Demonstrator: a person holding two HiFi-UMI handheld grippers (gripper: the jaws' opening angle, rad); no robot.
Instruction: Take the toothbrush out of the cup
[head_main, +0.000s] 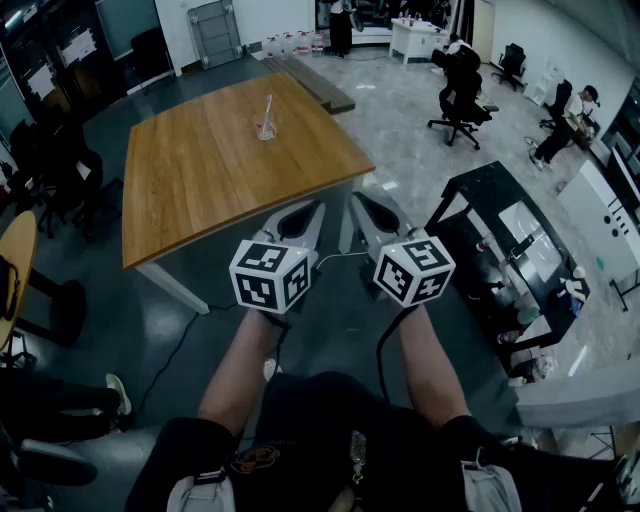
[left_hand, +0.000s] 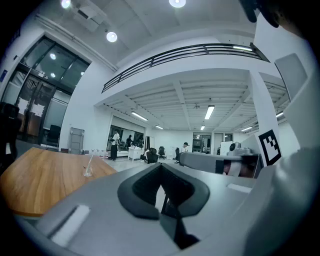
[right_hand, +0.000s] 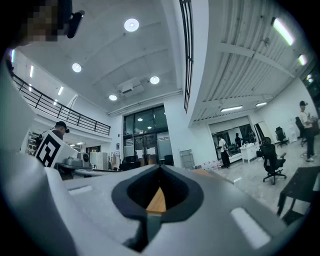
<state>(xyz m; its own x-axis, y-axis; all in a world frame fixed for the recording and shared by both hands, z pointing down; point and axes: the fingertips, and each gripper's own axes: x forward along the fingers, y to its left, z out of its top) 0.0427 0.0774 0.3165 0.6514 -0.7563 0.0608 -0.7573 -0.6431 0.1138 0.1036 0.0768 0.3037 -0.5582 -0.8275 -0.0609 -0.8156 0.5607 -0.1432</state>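
Note:
In the head view a clear cup (head_main: 265, 129) stands on the far half of a wooden table (head_main: 200, 170), and a pale toothbrush (head_main: 268, 108) leans upright in it. Both grippers are held level, side by side, in front of the table's near edge and far short of the cup. The left gripper (head_main: 317, 206) has its jaws together with nothing in them, and so does the right gripper (head_main: 356, 198). From the left gripper (left_hand: 160, 166), cup (left_hand: 88, 172) and toothbrush (left_hand: 90, 162) appear small at the left. The right gripper (right_hand: 160, 168) shows only a sliver of table (right_hand: 156, 201).
A black desk frame (head_main: 500, 225) stands to the right of the grippers. Office chairs (head_main: 458, 95) and people are farther back right. A round wooden table (head_main: 15, 262) and dark chairs sit at the left. A cable (head_main: 180, 345) runs over the floor below the table.

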